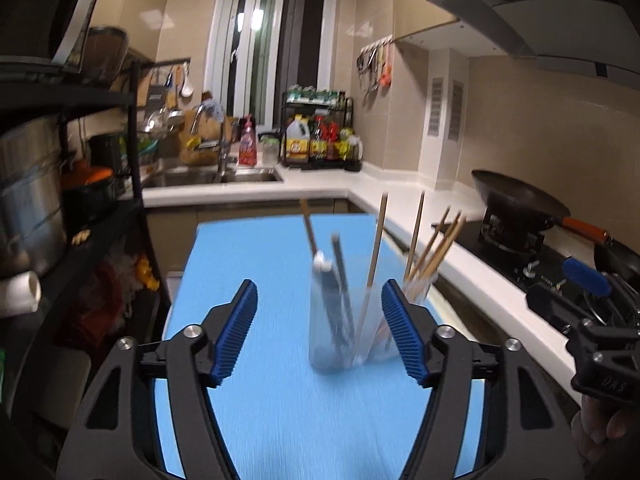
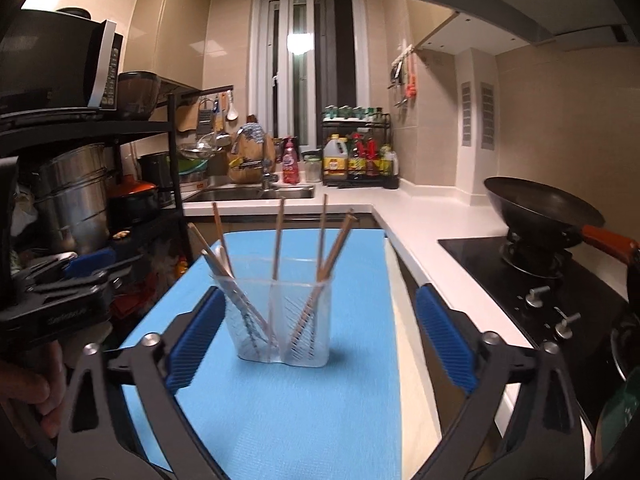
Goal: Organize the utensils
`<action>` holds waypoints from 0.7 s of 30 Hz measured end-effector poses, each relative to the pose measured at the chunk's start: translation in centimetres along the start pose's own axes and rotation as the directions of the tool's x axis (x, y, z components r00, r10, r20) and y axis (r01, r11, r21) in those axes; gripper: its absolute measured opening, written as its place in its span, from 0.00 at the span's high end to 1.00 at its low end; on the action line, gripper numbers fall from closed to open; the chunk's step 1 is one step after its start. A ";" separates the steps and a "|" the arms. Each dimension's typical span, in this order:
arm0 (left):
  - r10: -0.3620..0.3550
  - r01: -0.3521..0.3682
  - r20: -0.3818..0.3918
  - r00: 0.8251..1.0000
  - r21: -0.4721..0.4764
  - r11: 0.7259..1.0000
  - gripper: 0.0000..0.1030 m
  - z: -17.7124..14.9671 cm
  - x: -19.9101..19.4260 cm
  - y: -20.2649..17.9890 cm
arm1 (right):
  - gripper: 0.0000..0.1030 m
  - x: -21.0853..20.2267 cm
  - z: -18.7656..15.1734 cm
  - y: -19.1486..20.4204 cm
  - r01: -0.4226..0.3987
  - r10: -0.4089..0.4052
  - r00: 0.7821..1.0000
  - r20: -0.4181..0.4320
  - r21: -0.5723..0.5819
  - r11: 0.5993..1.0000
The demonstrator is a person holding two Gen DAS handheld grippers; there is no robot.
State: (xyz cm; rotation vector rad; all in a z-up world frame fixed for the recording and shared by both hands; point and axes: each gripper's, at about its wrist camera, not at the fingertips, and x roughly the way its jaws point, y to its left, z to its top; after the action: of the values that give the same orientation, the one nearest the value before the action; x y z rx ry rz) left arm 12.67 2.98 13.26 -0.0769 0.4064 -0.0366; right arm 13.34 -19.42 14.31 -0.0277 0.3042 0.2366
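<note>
Both your left gripper and right gripper are released; chopsticks sit in the holder, so check sorting next

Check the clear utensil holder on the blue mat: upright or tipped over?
Upright. The clear utensil holder stands on its base on the blue mat, with chopsticks leaning out of its open top.

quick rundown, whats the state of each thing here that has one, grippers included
left gripper: open, nothing between its pads
right gripper: open wide, holding nothing
clear holder: upright on the blue mat, two compartments, both loaded
chopsticks: standing tilted in the holder, some in each compartment
white spoon: in the holder's left compartment
wok: sitting on the stove, no flame visible
</note>
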 end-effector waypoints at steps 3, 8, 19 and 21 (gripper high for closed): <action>-0.003 0.002 -0.004 1.000 -0.040 0.999 0.15 -3.0 0.0 0.5 | 0.05 0.8 -2.3 -0.3 0.048 -0.048 0.998 -0.028 -0.004 0.999; 0.022 -0.023 -0.047 0.999 -0.015 1.000 0.07 -5.2 1.4 -0.1 | 0.05 3.4 -3.8 -0.6 0.067 -0.065 0.987 -0.149 0.005 0.998; 0.038 -0.042 -0.129 0.991 -0.033 0.999 0.07 -6.6 3.3 -0.5 | 0.05 4.2 -5.2 -1.1 0.133 -0.129 0.974 -0.185 0.012 0.991; 0.032 -0.033 -0.123 0.992 -0.007 0.999 0.07 -6.8 3.2 -1.0 | 0.05 4.3 -5.2 -1.2 0.141 -0.136 0.973 -0.187 0.013 0.990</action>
State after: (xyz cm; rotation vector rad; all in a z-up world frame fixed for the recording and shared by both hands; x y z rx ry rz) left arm 12.93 1.34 5.83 -0.0769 0.5312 -0.0071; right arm 16.03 -19.96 8.03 -0.0456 0.4897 0.0911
